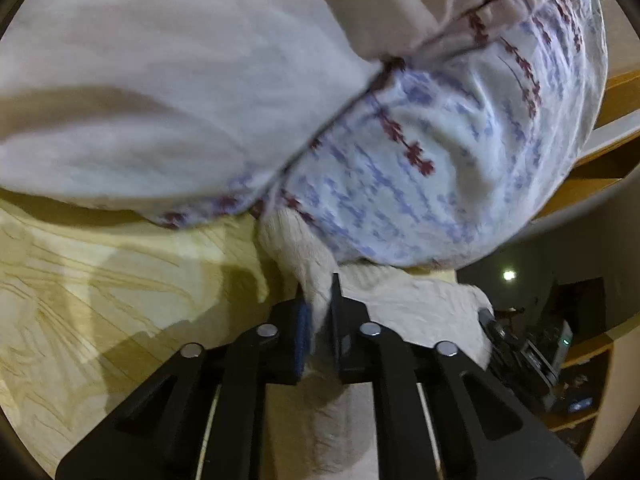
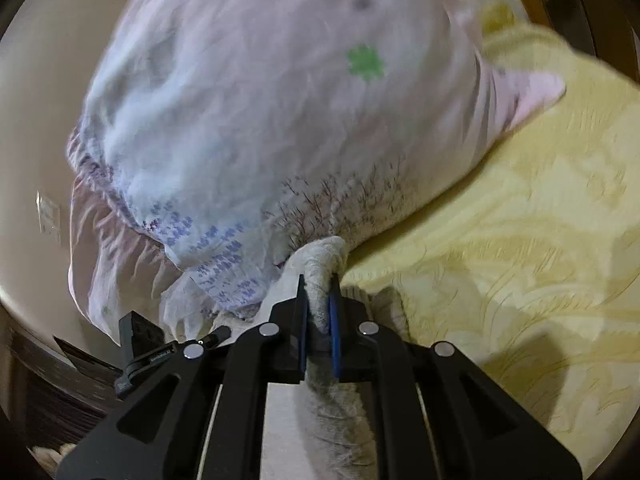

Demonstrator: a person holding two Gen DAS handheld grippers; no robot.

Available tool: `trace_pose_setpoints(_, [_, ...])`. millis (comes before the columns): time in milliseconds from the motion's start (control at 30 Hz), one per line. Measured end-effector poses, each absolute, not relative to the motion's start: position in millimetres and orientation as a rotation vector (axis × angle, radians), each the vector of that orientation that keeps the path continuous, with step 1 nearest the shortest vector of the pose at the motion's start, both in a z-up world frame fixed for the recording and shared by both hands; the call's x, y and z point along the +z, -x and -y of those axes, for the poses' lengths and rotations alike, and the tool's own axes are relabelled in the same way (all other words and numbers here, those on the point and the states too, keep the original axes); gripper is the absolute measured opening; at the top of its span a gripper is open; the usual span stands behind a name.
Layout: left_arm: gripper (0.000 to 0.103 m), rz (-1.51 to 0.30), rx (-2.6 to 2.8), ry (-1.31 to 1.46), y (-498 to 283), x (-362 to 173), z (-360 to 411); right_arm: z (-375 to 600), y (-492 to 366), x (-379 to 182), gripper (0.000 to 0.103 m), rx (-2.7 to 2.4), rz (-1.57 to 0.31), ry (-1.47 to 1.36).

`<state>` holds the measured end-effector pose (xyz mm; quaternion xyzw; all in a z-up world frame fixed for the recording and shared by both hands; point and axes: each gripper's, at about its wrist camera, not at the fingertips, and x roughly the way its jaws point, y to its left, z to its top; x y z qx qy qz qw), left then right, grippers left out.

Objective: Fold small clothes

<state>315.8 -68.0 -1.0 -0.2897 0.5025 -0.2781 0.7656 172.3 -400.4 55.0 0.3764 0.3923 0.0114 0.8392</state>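
A small white garment point(image 1: 380, 152) with blue print and dark red stitched rows hangs lifted above a yellow patterned bedspread point(image 1: 100, 280). My left gripper point(image 1: 320, 312) is shut on a cream edge of the garment. In the right wrist view the same garment point(image 2: 280, 100) billows in front, white-pink with a green flower mark and a gathered blue-printed band. My right gripper point(image 2: 319, 300) is shut on another cream fold of its edge. The cloth is blurred from motion.
The yellow bedspread point(image 2: 520, 260) fills the right side below the right gripper. A wooden bed frame point(image 1: 616, 96) and dark shelving with devices point(image 1: 560, 344) lie at the right of the left wrist view. A beige wall point(image 2: 36, 120) is at the left.
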Motion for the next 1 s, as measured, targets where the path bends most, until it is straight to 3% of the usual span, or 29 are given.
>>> trace_pose_setpoints(100, [0.007,-1.123,-0.557,0.587,-318,-8,73,398,-185,27,0.008,-0.097,-0.991,-0.738])
trace_pose_setpoints(300, [0.008,-1.127,-0.538,0.503,-316,-2,83,385,-204,23,0.012,-0.155,-1.088,-0.641])
trace_pose_setpoints(400, [0.011,-1.119,-0.558,0.551,-310,5,71,392,-196,38,0.034,-0.148,-1.060,-0.689])
trace_pose_setpoints(433, [0.018,-1.111,-0.576,0.562,-305,9,65,396,-192,43,0.039,-0.143,-1.047,-0.709])
trace_pose_setpoints(500, [0.032,-1.092,-0.598,0.567,-294,16,57,402,-174,52,0.041,-0.096,-1.014,-0.763])
trace_pose_setpoints(567, [0.058,-1.073,-0.633,0.569,-276,26,50,401,-160,57,0.041,-0.054,-1.005,-0.776])
trace_pose_setpoints(700, [0.065,-1.085,-0.676,0.516,-243,33,49,386,-136,56,0.040,0.017,-1.036,-0.771])
trace_pose_setpoints(733, [0.065,-1.093,-0.676,0.500,-237,32,49,376,-126,55,0.028,0.025,-1.046,-0.757])
trace_pose_setpoints(767, [0.065,-1.106,-0.673,0.479,-232,29,56,369,-123,54,0.010,-0.010,-1.058,-0.690])
trace_pose_setpoints(1000, [0.073,-1.175,-0.674,0.445,-218,17,61,374,-129,33,0.008,-0.134,-1.091,-0.696])
